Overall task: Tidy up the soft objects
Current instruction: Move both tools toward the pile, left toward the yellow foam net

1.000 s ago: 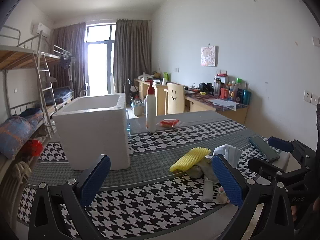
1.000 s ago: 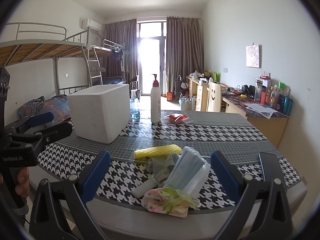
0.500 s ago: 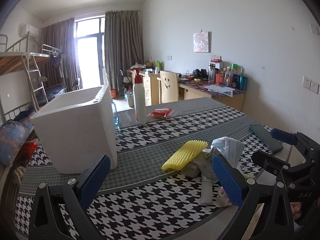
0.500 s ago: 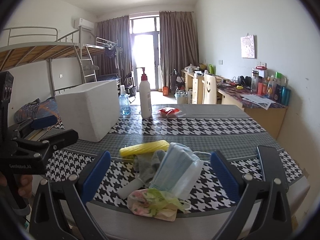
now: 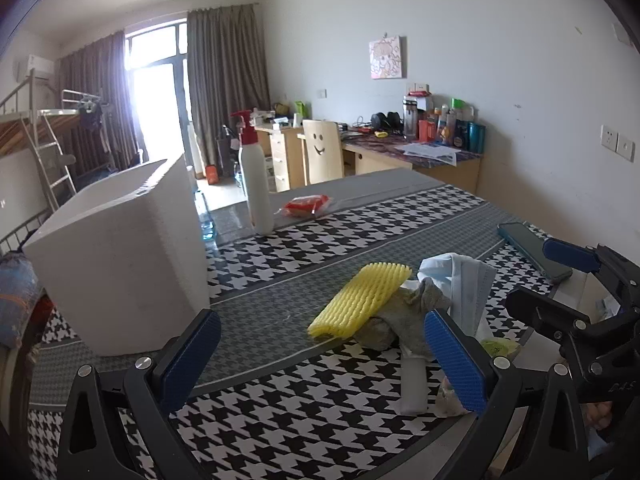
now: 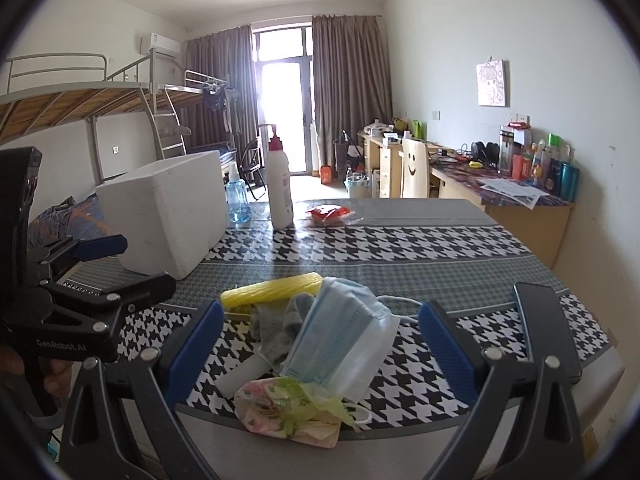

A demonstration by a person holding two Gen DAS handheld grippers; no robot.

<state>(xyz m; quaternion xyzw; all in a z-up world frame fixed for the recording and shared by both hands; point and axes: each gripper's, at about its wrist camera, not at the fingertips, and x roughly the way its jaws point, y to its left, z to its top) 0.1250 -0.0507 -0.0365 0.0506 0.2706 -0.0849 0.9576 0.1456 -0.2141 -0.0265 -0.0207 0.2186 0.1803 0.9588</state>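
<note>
A pile of soft things lies at the table's near edge: a yellow foam net sleeve (image 5: 362, 298) (image 6: 272, 290), a grey sock (image 5: 408, 320) (image 6: 280, 320), a stack of blue face masks (image 6: 344, 336) (image 5: 466, 280), a white tube (image 5: 412, 384) (image 6: 244, 372) and a floral tissue pack (image 6: 288, 408). A white foam box (image 5: 120, 264) (image 6: 168, 220) stands at the left. My left gripper (image 5: 324, 364) is open and empty, just left of the pile. My right gripper (image 6: 320, 344) is open and empty, its fingers straddling the masks from the near side.
A white pump bottle (image 5: 258, 188) (image 6: 280, 184), a red snack packet (image 5: 306, 205) (image 6: 328, 213) and a blue spray bottle (image 6: 237, 200) stand at the far side. A dark phone (image 5: 532, 248) (image 6: 544, 328) lies at the right edge. The houndstooth table (image 5: 320, 420) fills the foreground.
Both grippers have moved closer and lower toward the pile. The left gripper's view has swung right, so the foam box now sits further left. Both jaws stay open.
</note>
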